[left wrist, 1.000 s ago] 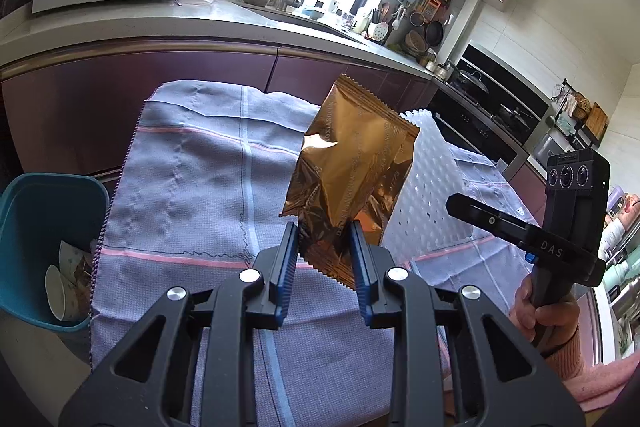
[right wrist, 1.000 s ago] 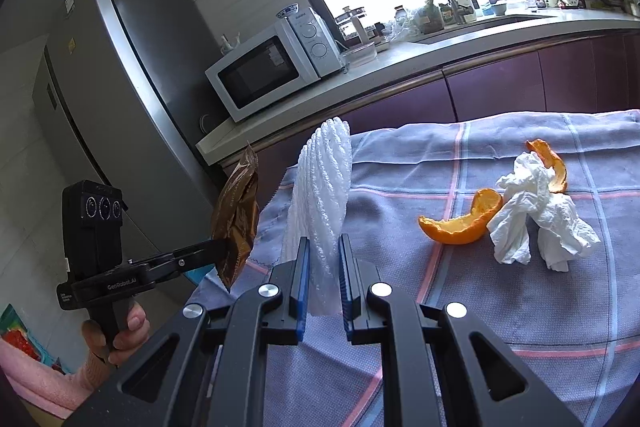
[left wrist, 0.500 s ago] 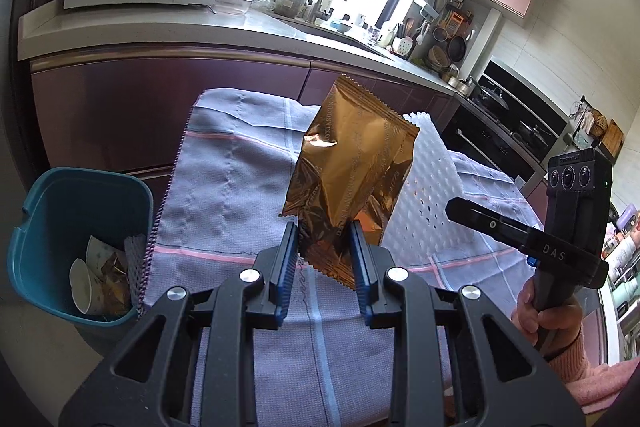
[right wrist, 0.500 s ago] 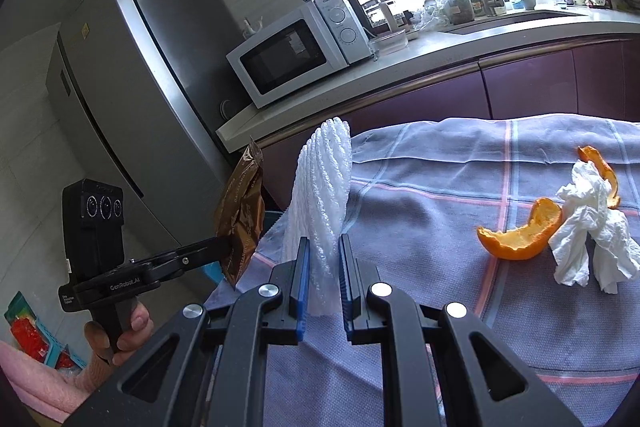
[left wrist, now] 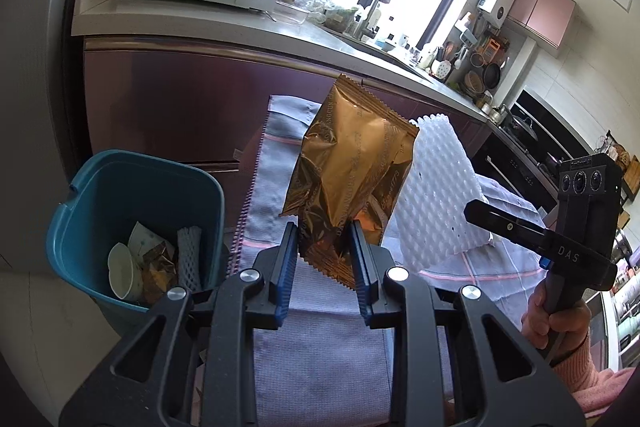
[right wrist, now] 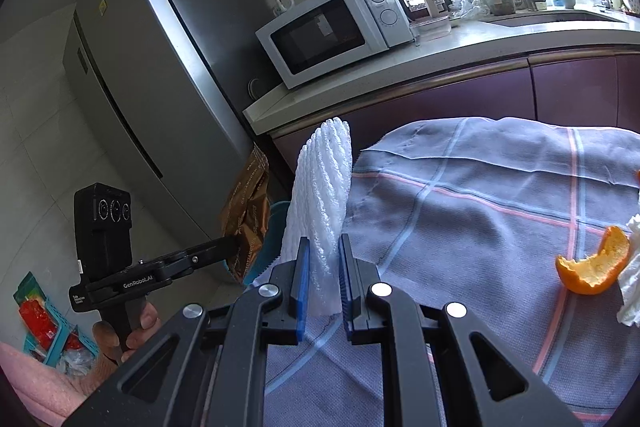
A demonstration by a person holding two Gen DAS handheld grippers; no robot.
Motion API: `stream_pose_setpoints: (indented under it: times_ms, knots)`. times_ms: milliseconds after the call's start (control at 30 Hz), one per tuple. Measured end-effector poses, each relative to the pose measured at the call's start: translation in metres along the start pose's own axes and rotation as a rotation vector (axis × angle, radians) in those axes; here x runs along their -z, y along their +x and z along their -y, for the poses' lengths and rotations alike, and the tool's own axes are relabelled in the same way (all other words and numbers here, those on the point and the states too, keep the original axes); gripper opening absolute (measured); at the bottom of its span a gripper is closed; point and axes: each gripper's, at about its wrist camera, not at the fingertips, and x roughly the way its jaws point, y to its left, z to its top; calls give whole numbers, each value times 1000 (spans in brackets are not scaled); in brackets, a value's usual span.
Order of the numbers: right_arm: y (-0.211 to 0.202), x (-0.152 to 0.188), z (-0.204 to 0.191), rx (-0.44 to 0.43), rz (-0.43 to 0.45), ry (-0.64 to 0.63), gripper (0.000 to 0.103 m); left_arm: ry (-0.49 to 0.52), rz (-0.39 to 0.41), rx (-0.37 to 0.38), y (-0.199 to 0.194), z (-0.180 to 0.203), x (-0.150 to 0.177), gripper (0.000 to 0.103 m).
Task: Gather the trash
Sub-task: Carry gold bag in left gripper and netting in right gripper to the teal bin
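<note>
the left gripper [left wrist: 324, 247] squeezes a gold bag [left wrist: 352, 171]. the right gripper [right wrist: 323, 267] squeezes white foam [right wrist: 320, 195]. a blue bin [left wrist: 120, 203] sits at 9 o'clock of the bag.

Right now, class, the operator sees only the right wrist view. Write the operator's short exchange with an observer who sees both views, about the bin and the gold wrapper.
Operator: I see only a sliver of the bin. Anything in it?
Observer: Yes. The teal bin holds a paper cup, crumpled foil and a foam sleeve.
Operator: How is the gold wrapper held?
Observer: The left hand-held gripper pinches the gold wrapper by its lower edge, upright.
Operator: Where does the bin stand?
Observer: Beside the cloth's edge, left of the wrapper.
</note>
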Motion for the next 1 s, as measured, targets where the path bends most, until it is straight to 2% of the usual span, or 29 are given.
stream_pose_setpoints:
  times_ms: [533,1000]
  knots:
    - [75,-17,-50,-73,-109,-92,12,-92,61,-128,-27,-69,-10,26]
    - [141,-22,-68,-59,-197,-99,13,-175,29,-226,-15,-126,-8,27]
